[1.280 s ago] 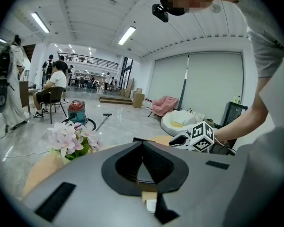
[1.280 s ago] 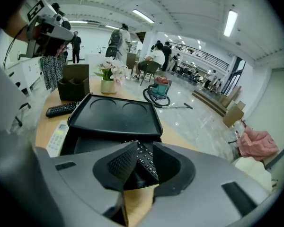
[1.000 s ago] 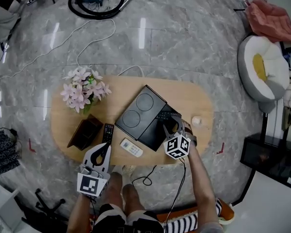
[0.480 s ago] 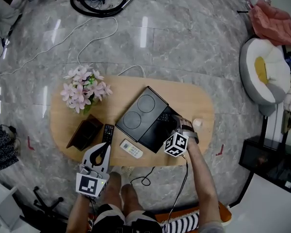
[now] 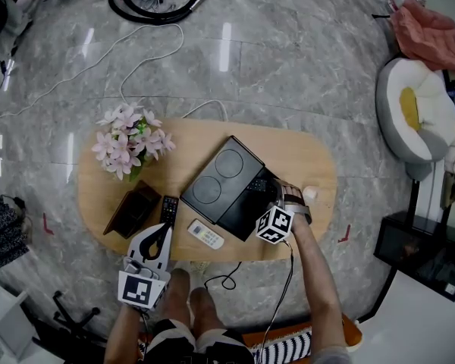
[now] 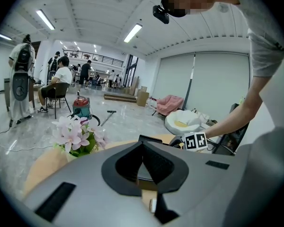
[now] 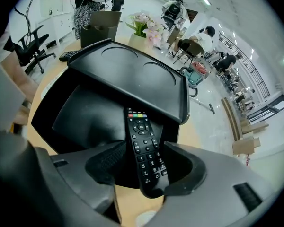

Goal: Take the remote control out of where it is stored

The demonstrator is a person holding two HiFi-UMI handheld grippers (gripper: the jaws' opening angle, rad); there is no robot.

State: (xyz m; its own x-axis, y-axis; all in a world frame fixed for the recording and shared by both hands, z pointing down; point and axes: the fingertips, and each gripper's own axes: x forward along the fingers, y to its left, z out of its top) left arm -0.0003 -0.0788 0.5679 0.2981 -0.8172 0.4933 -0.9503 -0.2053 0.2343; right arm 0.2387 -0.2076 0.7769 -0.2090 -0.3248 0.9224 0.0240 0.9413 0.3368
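The right gripper (image 7: 144,171) has come down a little closer to the black box (image 5: 241,212) than it was a moment ago, and it has turned a bit too. Its jaws have just been opening, and now they stand wide apart. The remote control (image 7: 143,145) lies between them, but the pads do not squeeze it. The remote control is inside the black box, under the edge of the lid (image 5: 218,176), which is slid part way off. Its button side faces up, and its near end sits right between the tips of the jaws. The black box rests near the middle of the wooden table (image 5: 307,154). The left gripper (image 5: 159,240) has not moved. It waits at the table's near edge, well away from the black box, with its jaws closed together and nothing in them. A small white remote (image 5: 205,233) lies on the table between that gripper and the black box. Pink flowers (image 5: 129,142) stand farther off, past the box's lid.
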